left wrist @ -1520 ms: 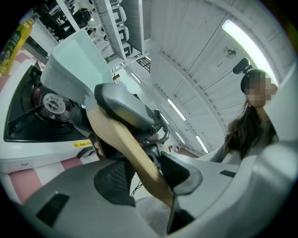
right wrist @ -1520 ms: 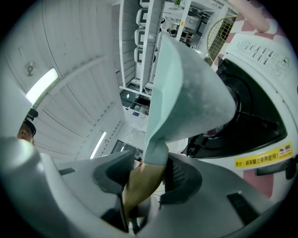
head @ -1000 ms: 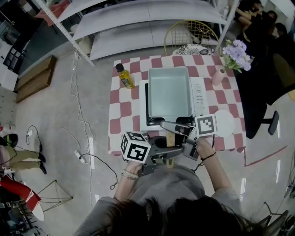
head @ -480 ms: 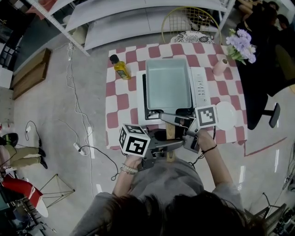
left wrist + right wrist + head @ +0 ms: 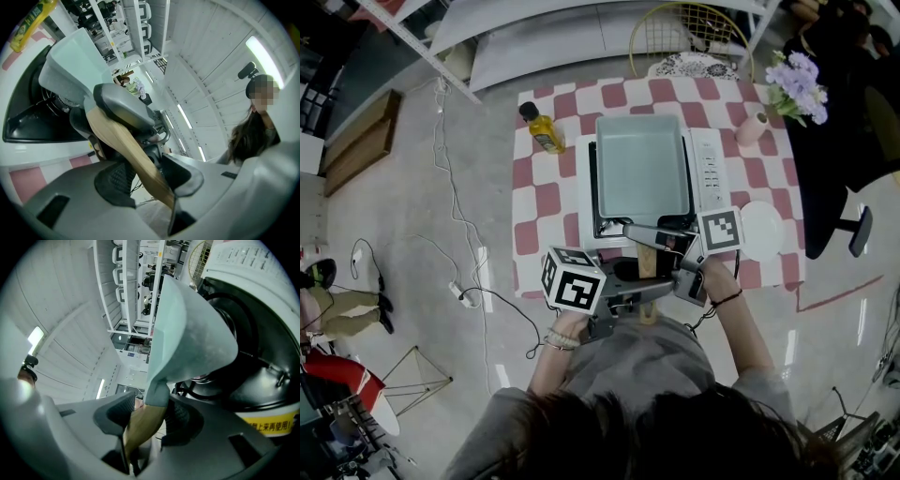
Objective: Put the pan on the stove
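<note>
A pale green rectangular pan (image 5: 640, 173) lies over the black top of the white stove (image 5: 710, 178) on the checked table (image 5: 546, 202). Whether it rests on the burner I cannot tell. Its wooden handle (image 5: 646, 267) points toward me. My right gripper (image 5: 654, 242) is shut on the handle close to the pan. My left gripper (image 5: 637, 292) is shut on the handle's near end. In the left gripper view the handle (image 5: 126, 150) runs between my jaws (image 5: 147, 176) up to the pan (image 5: 75, 70). In the right gripper view my gripper (image 5: 147, 416) clamps the handle (image 5: 143, 425) under the pan (image 5: 187, 329).
A yellow oil bottle (image 5: 542, 129) stands left of the stove. At the table's right are a pink vase with purple flowers (image 5: 794, 84) and a white plate (image 5: 763, 230). A wire chair (image 5: 689, 37) stands behind the table. A cable (image 5: 469, 281) trails on the floor at left.
Only the head view has shifted a little. The pan and both grippers stand as before relative to the stove.
</note>
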{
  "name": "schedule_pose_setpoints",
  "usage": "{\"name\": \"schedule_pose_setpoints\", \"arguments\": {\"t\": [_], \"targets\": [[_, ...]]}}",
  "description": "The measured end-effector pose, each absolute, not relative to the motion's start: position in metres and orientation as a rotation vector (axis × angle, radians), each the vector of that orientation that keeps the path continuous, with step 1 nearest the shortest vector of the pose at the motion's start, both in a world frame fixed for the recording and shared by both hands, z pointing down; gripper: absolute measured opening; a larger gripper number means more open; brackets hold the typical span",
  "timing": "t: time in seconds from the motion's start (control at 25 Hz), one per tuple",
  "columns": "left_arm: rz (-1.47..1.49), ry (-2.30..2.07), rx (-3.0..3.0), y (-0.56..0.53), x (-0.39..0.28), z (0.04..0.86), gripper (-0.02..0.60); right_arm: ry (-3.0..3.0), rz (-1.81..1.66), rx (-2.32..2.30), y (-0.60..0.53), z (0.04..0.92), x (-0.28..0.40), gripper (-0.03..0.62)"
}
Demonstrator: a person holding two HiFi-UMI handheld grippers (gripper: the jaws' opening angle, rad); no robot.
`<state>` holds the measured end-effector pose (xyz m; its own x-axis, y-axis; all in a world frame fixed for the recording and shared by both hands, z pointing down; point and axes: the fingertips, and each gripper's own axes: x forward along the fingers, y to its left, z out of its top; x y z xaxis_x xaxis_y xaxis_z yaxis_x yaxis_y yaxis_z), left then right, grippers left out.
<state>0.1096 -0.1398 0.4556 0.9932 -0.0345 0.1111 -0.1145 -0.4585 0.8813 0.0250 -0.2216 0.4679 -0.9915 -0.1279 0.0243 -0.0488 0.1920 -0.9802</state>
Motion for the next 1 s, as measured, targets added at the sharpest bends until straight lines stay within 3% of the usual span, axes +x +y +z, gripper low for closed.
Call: {"name": "schedule_pose_setpoints", "arguments": {"t": [1.0], "targets": [[0.087,-0.093,2.002,-0.138,0.11,0.463,0.181,2.347,-2.011,-0.19,-0.22,0.483,0.027,0.19]]}}
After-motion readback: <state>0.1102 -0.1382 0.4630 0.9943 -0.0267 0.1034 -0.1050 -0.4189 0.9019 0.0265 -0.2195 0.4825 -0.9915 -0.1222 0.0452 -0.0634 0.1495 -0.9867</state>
